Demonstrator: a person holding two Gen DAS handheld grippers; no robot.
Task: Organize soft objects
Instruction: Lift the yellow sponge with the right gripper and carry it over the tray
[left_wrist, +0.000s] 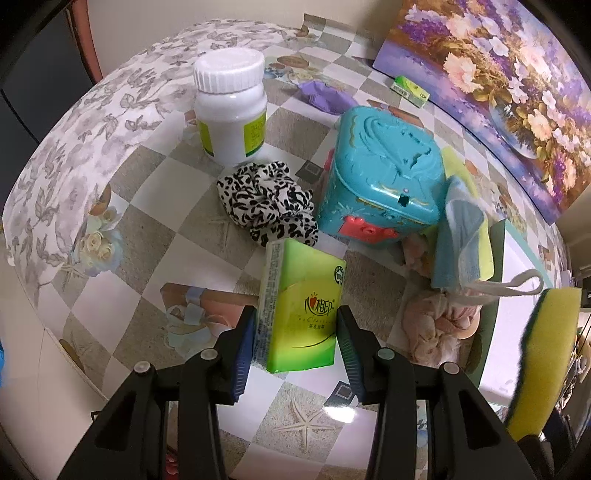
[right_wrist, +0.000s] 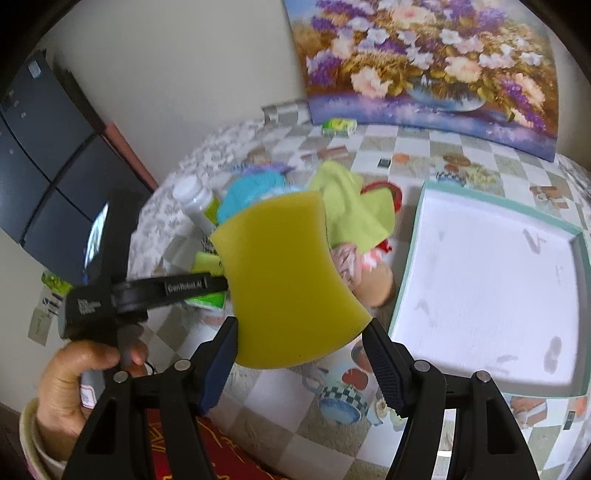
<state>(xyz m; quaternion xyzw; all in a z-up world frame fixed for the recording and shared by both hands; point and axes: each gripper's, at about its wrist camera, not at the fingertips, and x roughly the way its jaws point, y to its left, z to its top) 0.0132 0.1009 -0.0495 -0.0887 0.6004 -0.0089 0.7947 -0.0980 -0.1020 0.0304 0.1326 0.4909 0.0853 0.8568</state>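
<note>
The sponge (right_wrist: 284, 280), yellow, sat clamped between the pads of my right hand-held gripper (right_wrist: 301, 343), held above the tabletop (right_wrist: 306, 417) just left of the white tray (right_wrist: 491, 295). Its jaws stood fairly wide, pressed on the sponge's lower sides. In the left view the same sponge (left_wrist: 546, 354) showed at the far right edge, with a dark scouring face on its left side.

My left hand-held gripper (left_wrist: 297, 343) was closed partway on a green tissue pack (left_wrist: 301, 306), both pads against its long sides, the pack pointing away from me. Beyond it lay a leopard scrunchie (left_wrist: 267, 206), and farther off a white bottle (left_wrist: 231, 107) stood upright. To the right of the scrunchie stood a teal box (left_wrist: 380, 173), with a blue and yellow cloth (left_wrist: 461, 240) leaning on its right side and a pink cloth (left_wrist: 436, 325) heaped nearer. A small green pack (left_wrist: 410, 88) lay far off by the flower painting (left_wrist: 491, 81). A hand (right_wrist: 70, 384) gripped the left tool's handle.
</note>
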